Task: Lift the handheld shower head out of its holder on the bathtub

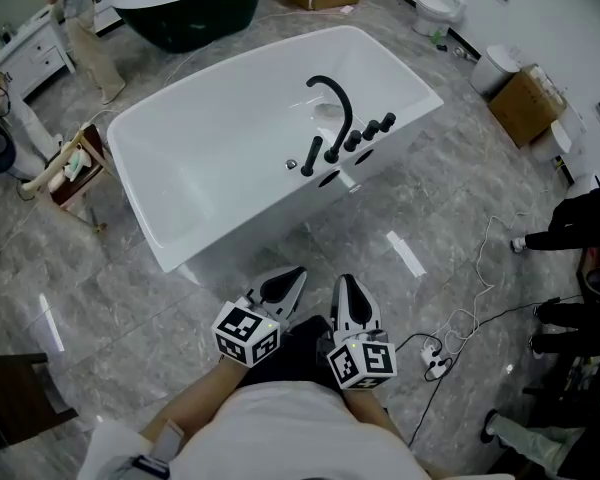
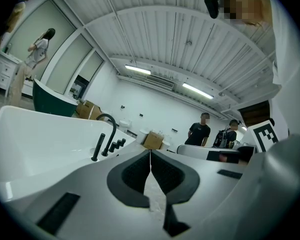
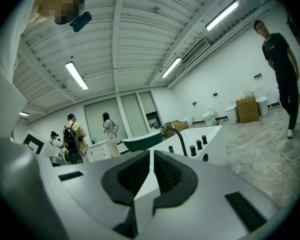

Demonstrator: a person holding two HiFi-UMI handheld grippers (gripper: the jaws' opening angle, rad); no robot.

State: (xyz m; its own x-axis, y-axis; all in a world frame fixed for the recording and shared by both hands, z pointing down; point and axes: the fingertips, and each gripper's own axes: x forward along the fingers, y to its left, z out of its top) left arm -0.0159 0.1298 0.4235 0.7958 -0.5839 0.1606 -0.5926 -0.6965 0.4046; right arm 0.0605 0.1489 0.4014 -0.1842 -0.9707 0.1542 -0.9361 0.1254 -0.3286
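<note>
A white bathtub (image 1: 200,158) stands ahead of me on the grey tiled floor. On its near rim stand black fittings: a curved spout (image 1: 332,98), a row of knobs (image 1: 370,130), and at their left end the slim upright handheld shower head (image 1: 310,156) in its holder. My left gripper (image 1: 285,286) and right gripper (image 1: 352,293) are side by side, well short of the tub, both shut and empty. The left gripper view shows its shut gripper (image 2: 150,152) with the shower head (image 2: 98,146) beyond to the left. In the right gripper view the shut gripper (image 3: 151,153) points beside the spout (image 3: 177,136).
A dark green tub (image 1: 190,3) stands behind the white one. A wooden stand (image 1: 75,163) is at its left, and cardboard boxes (image 1: 525,103) and toilets (image 1: 438,10) at the right. A white cable and power strip (image 1: 435,363) lie on the floor near people's feet (image 1: 580,218).
</note>
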